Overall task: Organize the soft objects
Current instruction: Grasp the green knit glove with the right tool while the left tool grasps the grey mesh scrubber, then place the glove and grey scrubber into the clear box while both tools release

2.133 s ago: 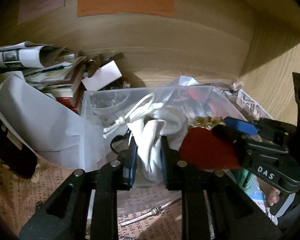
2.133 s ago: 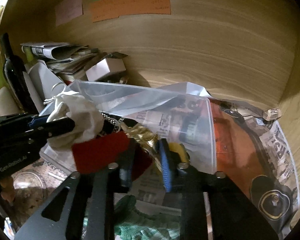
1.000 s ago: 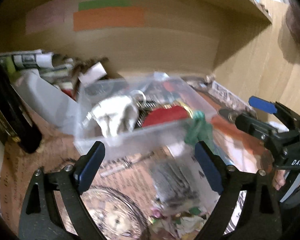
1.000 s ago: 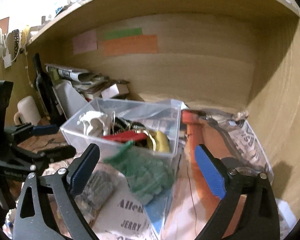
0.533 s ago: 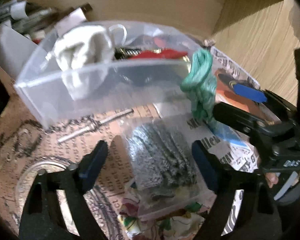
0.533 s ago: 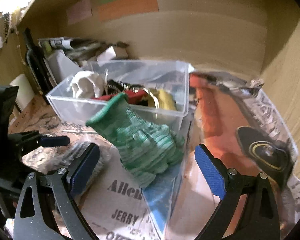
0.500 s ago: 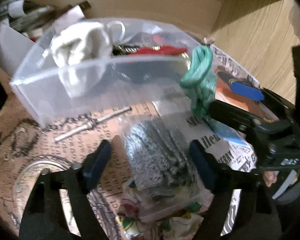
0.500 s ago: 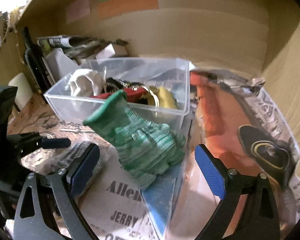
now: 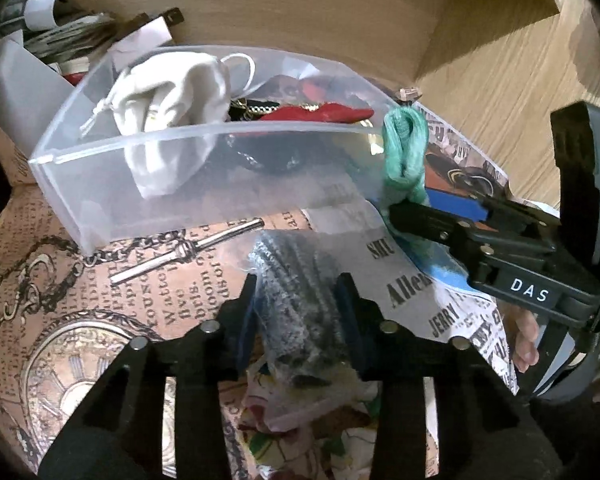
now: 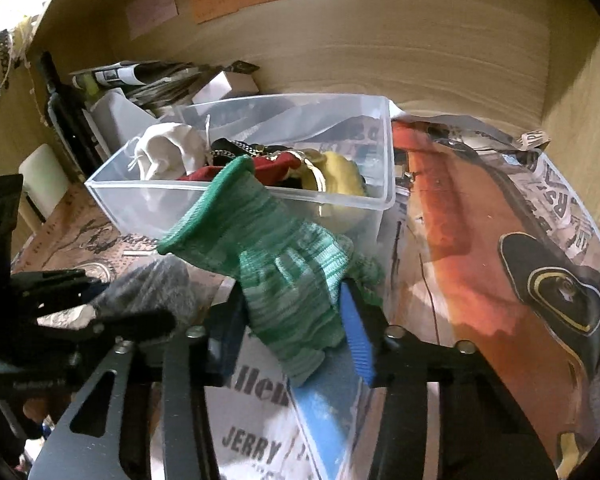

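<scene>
A clear plastic bin (image 9: 204,132) (image 10: 388,152) holds a white drawstring pouch (image 9: 172,92) (image 10: 168,152), a red cloth (image 9: 320,113) and a yellow item (image 10: 340,172). My left gripper (image 9: 298,300) is shut on a grey knit item in a clear plastic bag (image 9: 296,280), in front of the bin; it also shows in the right wrist view (image 10: 148,288). My right gripper (image 10: 292,320) is shut on a green knit glove (image 10: 268,248), just in front of the bin's right corner. The glove also shows in the left wrist view (image 9: 404,152).
A printed paper sheet (image 9: 160,288) covers the desk. A metal bar on a chain (image 9: 188,256) lies by the bin. Stacked papers and a white box (image 10: 148,80) stand behind, a dark bottle (image 10: 64,108) at left. Wooden walls (image 10: 420,40) close the back and right.
Both grippers were open half a second ago. The left has closed on the bagged grey knit item and the right has closed on the green glove.
</scene>
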Tool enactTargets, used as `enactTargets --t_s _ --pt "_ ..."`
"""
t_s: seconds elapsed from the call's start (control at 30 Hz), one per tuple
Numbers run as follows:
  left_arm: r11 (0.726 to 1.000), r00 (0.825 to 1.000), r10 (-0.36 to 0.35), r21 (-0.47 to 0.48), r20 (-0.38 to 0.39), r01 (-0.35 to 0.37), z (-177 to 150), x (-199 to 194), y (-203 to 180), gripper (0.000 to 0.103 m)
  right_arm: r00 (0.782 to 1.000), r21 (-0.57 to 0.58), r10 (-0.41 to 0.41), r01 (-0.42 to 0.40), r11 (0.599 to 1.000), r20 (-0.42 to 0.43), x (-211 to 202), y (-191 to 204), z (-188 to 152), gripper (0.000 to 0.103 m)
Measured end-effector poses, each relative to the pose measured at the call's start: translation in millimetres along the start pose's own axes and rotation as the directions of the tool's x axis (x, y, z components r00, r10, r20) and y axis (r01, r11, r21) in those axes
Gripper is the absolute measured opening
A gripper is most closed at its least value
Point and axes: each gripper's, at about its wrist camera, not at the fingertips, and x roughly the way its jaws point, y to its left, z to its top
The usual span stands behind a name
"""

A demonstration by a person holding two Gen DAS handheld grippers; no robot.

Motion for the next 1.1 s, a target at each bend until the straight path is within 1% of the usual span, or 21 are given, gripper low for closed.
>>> enactTargets --t_s 0.07,0.13,0.3,0.5,0.7,0.83,0.97,1.1 --pt "1.0 1.0 -0.001 -0.002 0.011 0.001 0 -6 3 0.032 1.0 -0.002 0.002 -0.002 1.0 0.007 -5 1 -2 0.033" --pt "1.0 1.0 0.003 -0.004 0.027 -0.003 2 -13 5 0.031 1.0 -0.001 0.014 -0.014 1.0 0.013 -10 1 -2 0.019" --pt "1.0 0.996 0.011 -0.012 0.091 -0.01 4 -40 8 0.031 0.999 0.003 0.016 -0.016 1.0 0.05 -27 1 -1 0.019" --pt "1.0 0.986 0.018 -0.023 0.169 -0.014 10 -71 7 0.031 0.995 -0.014 0.013 -0.011 1.0 0.101 -47 4 2 0.018" --pt "0.999 0.965 0.036 -0.03 0.258 -0.03 29 -98 4 0.031 0.985 -0.017 0.0 0.003 1.0 0.175 -67 4 14 0.018" --pt "0.998 0.948 0.065 -0.039 0.31 -0.056 43 -111 5 0.031 0.977 -0.007 -0.008 0.009 1.0 0.213 -72 2 24 0.018" --pt "0.996 0.936 0.089 -0.052 0.341 -0.076 58 -116 9 0.031 0.969 -0.005 -0.006 0.008 1.0 0.247 -75 1 36 0.018" --pt "0.995 0.929 0.1 -0.06 0.356 -0.085 72 -118 13 0.031 0.965 -0.012 -0.003 0.006 1.0 0.263 -71 3 48 0.018"
